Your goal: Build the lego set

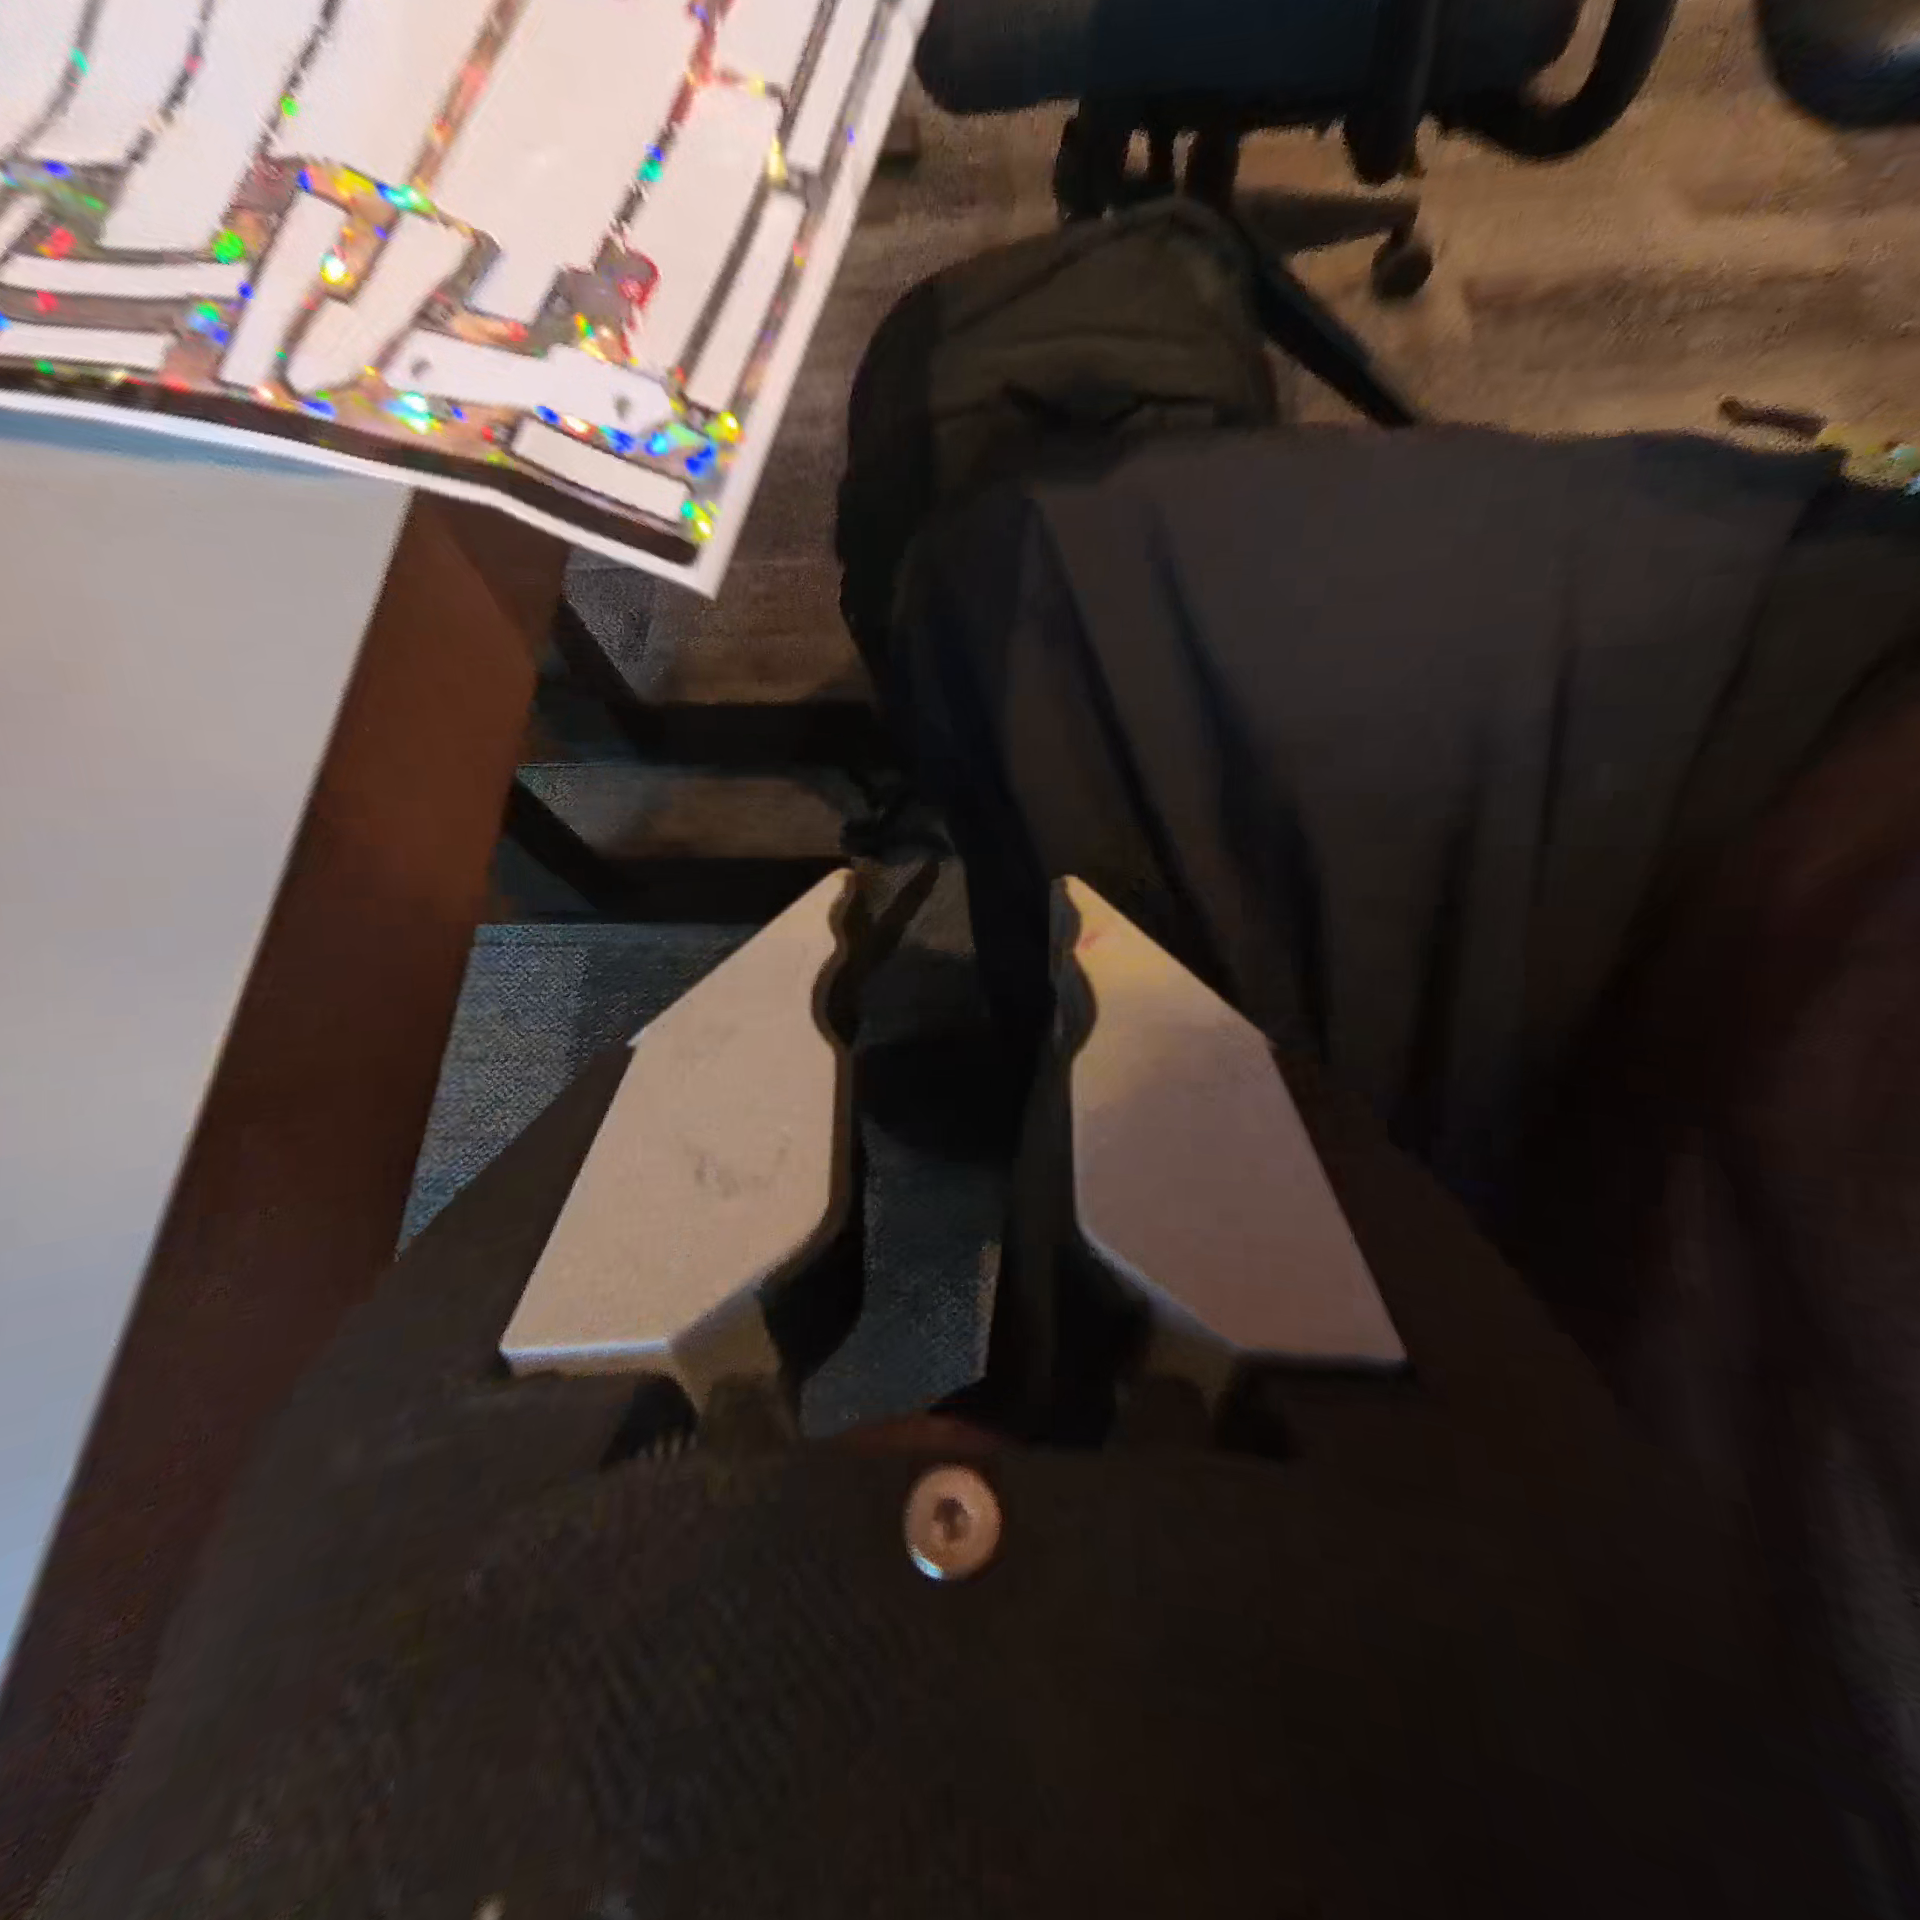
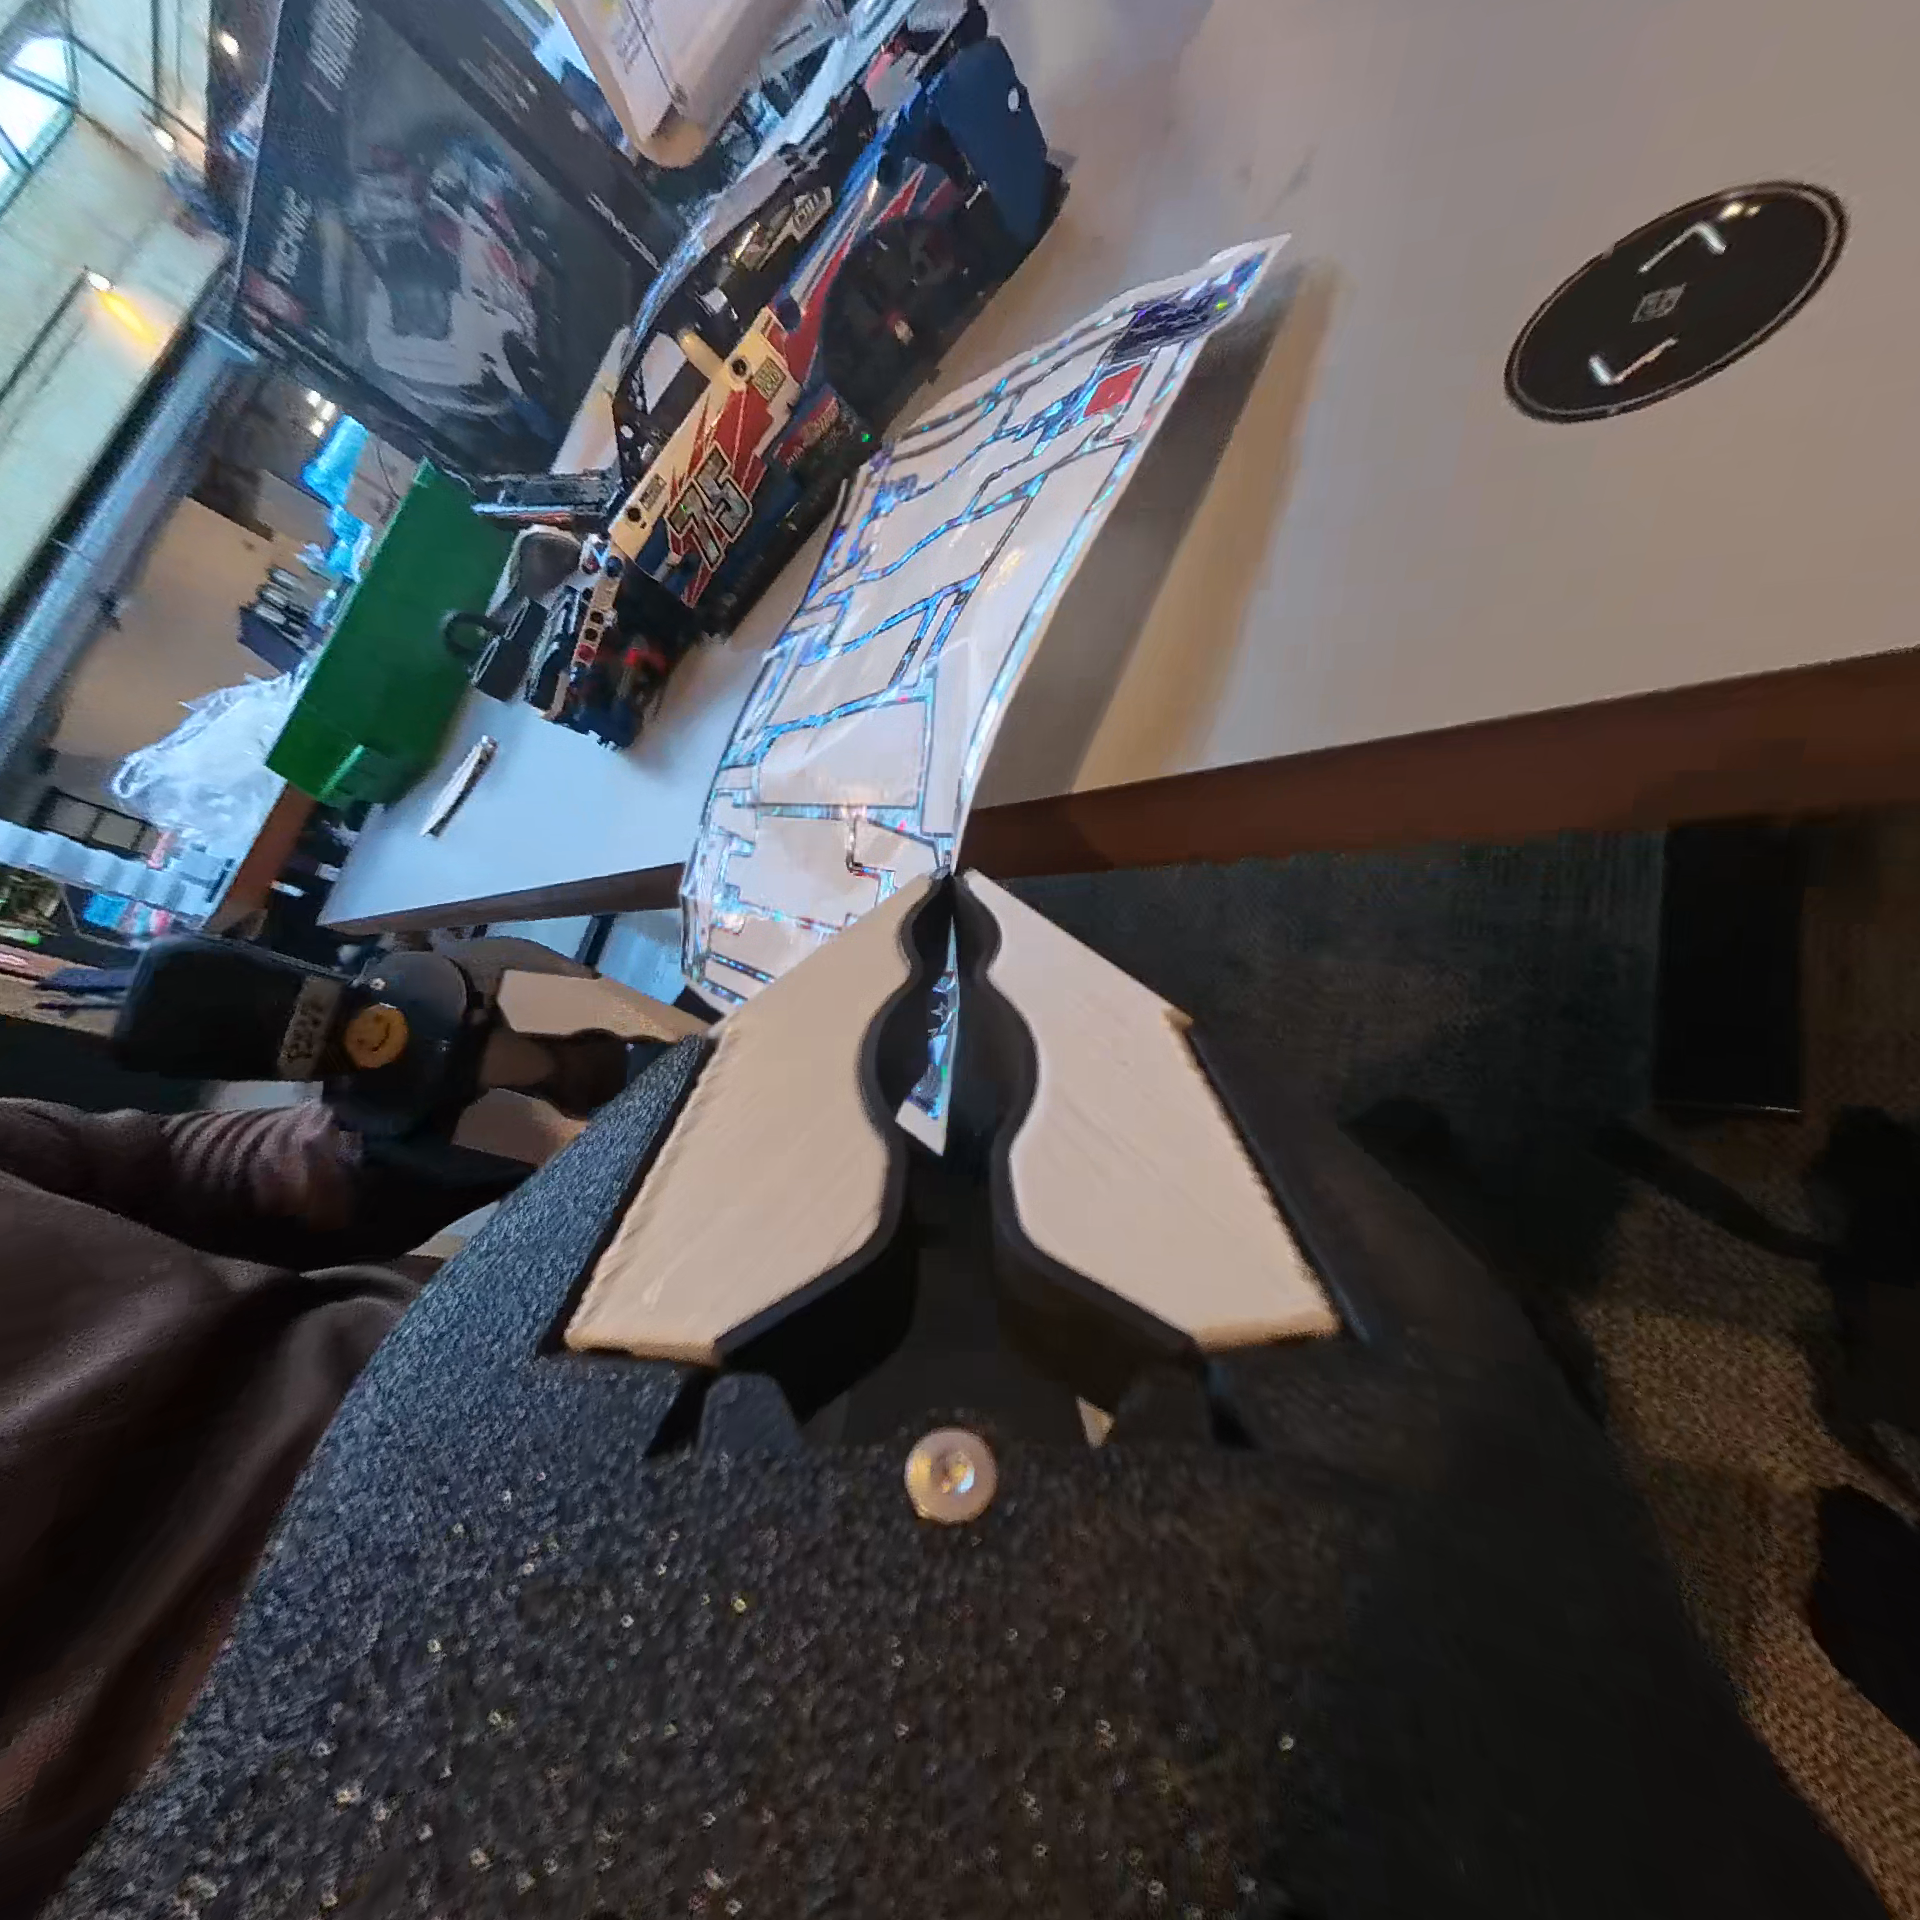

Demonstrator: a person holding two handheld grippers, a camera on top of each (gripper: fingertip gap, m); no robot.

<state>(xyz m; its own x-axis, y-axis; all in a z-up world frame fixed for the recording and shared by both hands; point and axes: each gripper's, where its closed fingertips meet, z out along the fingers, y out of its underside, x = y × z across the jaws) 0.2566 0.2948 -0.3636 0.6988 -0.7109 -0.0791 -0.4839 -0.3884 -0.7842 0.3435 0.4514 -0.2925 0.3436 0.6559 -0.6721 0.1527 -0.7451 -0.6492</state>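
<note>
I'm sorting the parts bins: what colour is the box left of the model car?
Green box, seen best in the right wrist view.

A white desk with a brown edge stands over grey carpet; a dark office chair sits beyond.

dim, warm, motion-blurred wide-angle views with bent edges; daylight perhaps from far-left windows.

- The sticker sheet is running off the top and left edges, blurred
- The box is being cut by the top edge
- The left gripper is partly hiding behind the right one
</note>
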